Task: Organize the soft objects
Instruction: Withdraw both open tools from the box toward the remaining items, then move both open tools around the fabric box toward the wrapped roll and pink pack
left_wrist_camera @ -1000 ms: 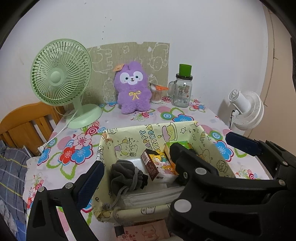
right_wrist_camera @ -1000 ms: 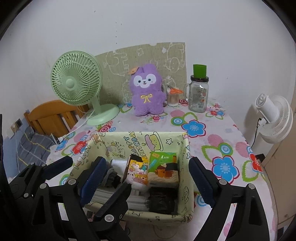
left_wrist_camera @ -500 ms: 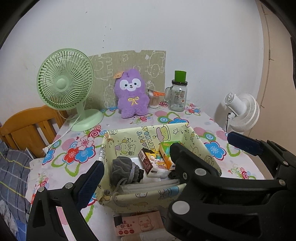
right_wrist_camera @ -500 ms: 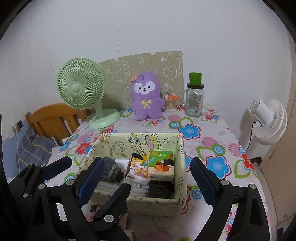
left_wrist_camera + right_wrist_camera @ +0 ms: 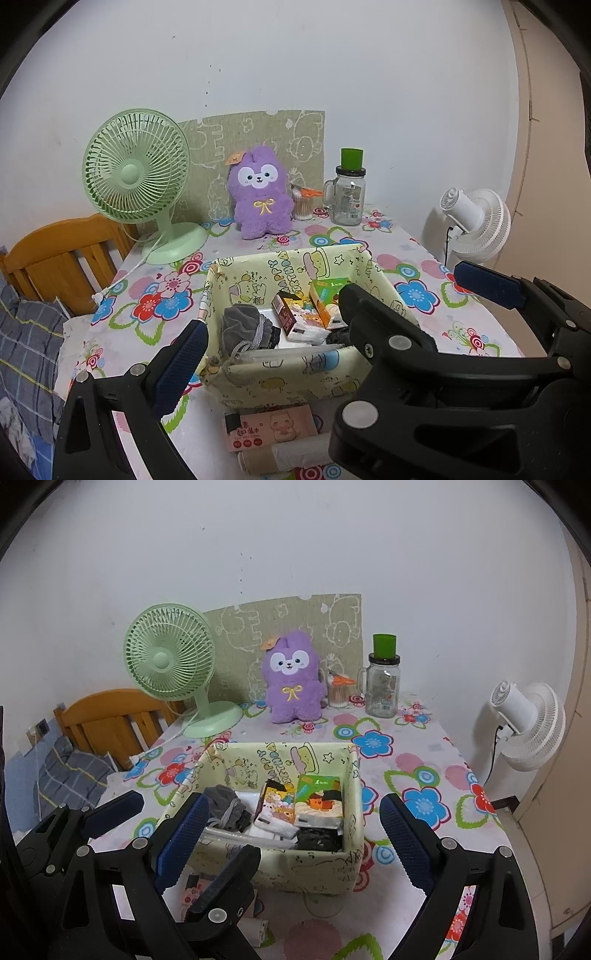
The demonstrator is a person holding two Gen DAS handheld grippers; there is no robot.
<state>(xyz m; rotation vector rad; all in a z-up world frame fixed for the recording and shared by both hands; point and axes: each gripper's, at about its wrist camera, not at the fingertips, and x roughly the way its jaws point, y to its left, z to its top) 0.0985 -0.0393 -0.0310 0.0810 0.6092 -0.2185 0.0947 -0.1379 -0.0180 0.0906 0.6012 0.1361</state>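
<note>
A pale yellow fabric storage box [image 5: 295, 384] [image 5: 306, 867] stands mid-table. It holds a grey drawstring pouch [image 5: 243, 328] [image 5: 225, 805], small tissue packs [image 5: 295, 314] [image 5: 277, 805], a green pack [image 5: 319, 797] and clear flat packets. A pink wet-wipe pack [image 5: 271, 430] and a rolled cloth [image 5: 284, 456] lie in front of the box. A purple plush bunny [image 5: 260, 195] [image 5: 291, 677] sits at the back. My left gripper [image 5: 332, 306] is open and empty, held back above the box. My right gripper [image 5: 291, 842] is open and empty, in front of the box.
A green desk fan [image 5: 138, 177] [image 5: 173, 664] stands back left, with its cord on the flowered tablecloth [image 5: 417, 801]. A glass jar with a green lid [image 5: 349, 199] and a cotton-swab cup [image 5: 338, 692] stand back right. A white fan [image 5: 528, 727] is beyond the right edge; a wooden headboard [image 5: 62, 258] is at left.
Both grippers have pulled back and up from the box, so it looks smaller and farther. The pink pack and rolled cloth in front of it have come into view. Both stay open.
</note>
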